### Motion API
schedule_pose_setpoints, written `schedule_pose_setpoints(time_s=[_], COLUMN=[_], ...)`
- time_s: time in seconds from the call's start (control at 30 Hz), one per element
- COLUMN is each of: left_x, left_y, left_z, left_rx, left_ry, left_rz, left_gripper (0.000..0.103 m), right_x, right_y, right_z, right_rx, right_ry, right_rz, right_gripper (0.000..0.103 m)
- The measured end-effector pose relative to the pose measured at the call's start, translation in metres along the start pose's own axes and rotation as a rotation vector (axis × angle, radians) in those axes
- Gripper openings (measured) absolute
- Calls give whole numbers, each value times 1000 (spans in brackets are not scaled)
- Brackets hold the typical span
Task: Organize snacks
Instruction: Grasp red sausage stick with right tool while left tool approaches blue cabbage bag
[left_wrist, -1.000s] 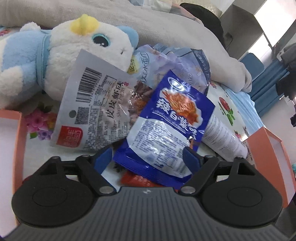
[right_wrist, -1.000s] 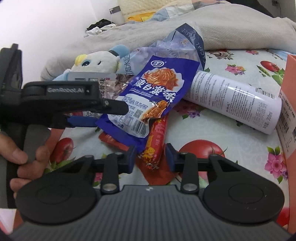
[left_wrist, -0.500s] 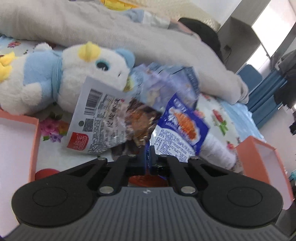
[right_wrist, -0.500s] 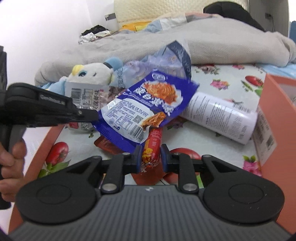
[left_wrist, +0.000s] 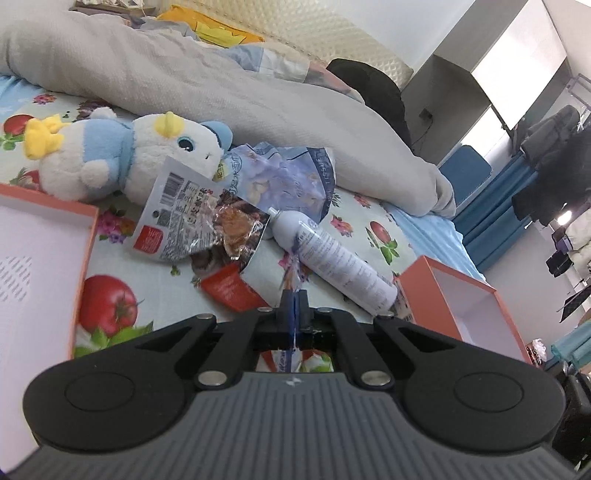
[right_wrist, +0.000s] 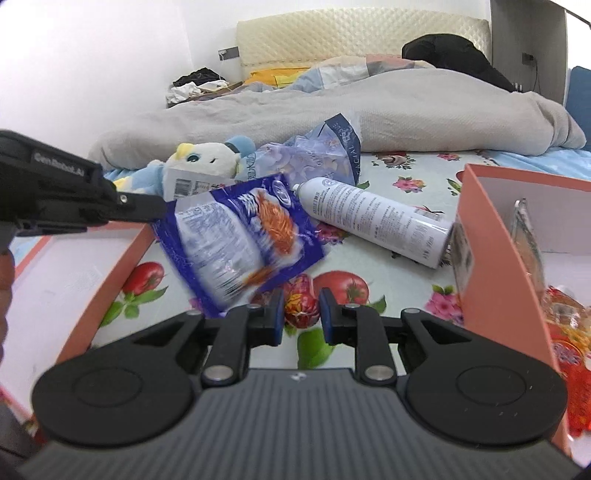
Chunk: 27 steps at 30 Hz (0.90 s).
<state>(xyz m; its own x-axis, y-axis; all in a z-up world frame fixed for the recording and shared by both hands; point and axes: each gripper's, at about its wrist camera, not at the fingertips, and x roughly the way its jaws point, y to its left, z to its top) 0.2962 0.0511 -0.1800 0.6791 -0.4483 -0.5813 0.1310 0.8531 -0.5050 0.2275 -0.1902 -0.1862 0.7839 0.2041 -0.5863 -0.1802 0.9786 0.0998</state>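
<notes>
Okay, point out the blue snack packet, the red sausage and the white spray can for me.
blue snack packet (right_wrist: 240, 243): right wrist view, middle of its printed face.
red sausage (right_wrist: 302, 308): right wrist view, the end showing between the right gripper's jaws.
white spray can (right_wrist: 376, 221): right wrist view, middle of its labelled body.

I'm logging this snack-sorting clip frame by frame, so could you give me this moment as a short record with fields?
left gripper: shut on blue snack packet, lifted off the bed
right gripper: shut on red sausage
left orange box: nothing seen inside
right orange box: holds snack packs
still on bedsheet: white spray can, white shrimp snack bag, plush toy
</notes>
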Motion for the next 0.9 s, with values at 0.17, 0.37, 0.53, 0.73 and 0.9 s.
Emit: schedule_pose_setpoints(time_s=[0.17, 0.37, 0.53, 0.73, 0.9], left_x=[-22, -38, -42, -37, -35], left_y=[2, 10, 17, 20, 16], left_z=[-20, -51, -74, -88, -88], left_rx=[-22, -57, -53, -42, -30], left_ry=[25, 93, 173, 239, 259], left_rz=[12, 49, 90, 113, 131], left_gripper=[0, 0, 0, 1, 2], right_x=[-18, -34, -38, -36, -38], right_y=[0, -2, -5, -9, -11], right_z=[-14, -36, -54, -65, -61], right_rx=[-11, -3, 12, 46, 37], right_ry=[15, 63, 117, 164, 147], right_rz=[7, 15, 22, 41, 49], right_gripper=[23, 23, 23, 24, 24])
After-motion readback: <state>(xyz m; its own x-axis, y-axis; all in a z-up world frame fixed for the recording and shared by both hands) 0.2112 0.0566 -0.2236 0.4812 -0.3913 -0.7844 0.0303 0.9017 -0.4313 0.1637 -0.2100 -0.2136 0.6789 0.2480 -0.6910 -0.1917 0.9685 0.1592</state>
